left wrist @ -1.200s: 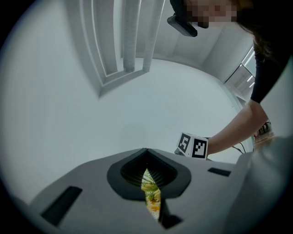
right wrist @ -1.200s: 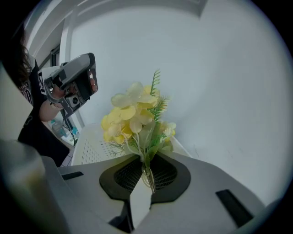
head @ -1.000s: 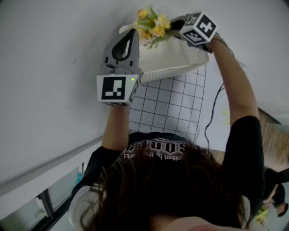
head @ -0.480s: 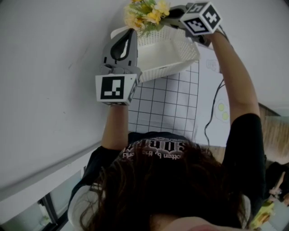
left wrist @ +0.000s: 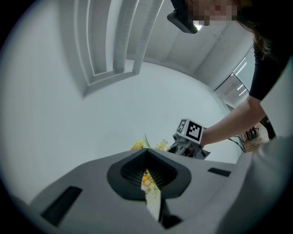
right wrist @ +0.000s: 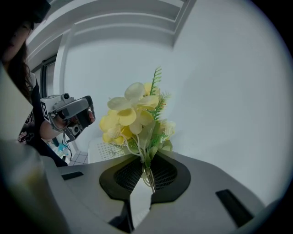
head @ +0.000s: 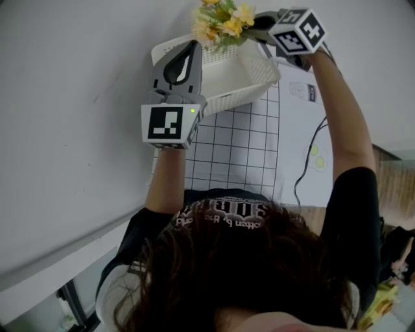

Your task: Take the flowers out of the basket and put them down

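Right tool (right wrist: 145, 174) clamped on the stems of the flowers (right wrist: 132, 114), blooms fanning just past its tips, over the far edge of the basket (head: 227, 100). Left tool (left wrist: 151, 183) pinched shut on basket's near wall, above white counter (head: 65, 97).

Two grippers are showing, the left gripper (head: 187, 48) and the right gripper (head: 251, 24), along with one basket (head: 224, 81) and one gridded mat (head: 237, 155). One bunch of flowers (head: 224, 18) is showing, perhaps carrying five blossoms, though they are overlapping.

White table (head: 65, 97), gridded mat (head: 233, 152)
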A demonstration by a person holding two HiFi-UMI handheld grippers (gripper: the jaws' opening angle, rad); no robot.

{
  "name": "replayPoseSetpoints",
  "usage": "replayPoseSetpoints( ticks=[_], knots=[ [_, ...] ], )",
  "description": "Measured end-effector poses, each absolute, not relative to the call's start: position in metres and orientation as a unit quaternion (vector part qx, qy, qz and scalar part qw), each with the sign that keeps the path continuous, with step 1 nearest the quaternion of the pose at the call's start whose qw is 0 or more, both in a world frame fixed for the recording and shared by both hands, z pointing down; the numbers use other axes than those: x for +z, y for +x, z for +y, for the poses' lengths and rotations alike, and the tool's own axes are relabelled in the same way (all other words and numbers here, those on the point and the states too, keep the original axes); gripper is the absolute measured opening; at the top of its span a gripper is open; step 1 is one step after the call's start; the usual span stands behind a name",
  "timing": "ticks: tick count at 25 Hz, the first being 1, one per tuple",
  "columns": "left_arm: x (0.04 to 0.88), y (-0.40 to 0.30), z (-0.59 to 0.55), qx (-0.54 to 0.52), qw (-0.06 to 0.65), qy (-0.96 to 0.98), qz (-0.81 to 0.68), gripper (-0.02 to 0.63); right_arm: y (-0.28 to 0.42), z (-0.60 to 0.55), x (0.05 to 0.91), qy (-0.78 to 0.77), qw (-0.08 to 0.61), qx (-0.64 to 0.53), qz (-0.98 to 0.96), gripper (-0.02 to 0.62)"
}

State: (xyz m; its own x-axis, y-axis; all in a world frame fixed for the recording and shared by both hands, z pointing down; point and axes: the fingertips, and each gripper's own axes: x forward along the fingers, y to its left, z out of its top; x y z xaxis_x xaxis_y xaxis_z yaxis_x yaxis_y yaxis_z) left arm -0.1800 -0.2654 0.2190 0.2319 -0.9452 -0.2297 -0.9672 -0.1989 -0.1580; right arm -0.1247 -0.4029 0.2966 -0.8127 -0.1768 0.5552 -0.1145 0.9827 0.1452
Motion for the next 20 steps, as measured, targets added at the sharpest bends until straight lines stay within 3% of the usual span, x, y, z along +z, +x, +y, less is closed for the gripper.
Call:
replayPoseSetpoints(
  ticks=[20],
  knots=[
    [0.219, -0.075, -0.271, 0.055, 0.131, -0.83, 0.539, 0.002, 0.021, -0.4, 0.295, 0.187, 0.299, -0.025, -0.935, 0.061]
  ],
)
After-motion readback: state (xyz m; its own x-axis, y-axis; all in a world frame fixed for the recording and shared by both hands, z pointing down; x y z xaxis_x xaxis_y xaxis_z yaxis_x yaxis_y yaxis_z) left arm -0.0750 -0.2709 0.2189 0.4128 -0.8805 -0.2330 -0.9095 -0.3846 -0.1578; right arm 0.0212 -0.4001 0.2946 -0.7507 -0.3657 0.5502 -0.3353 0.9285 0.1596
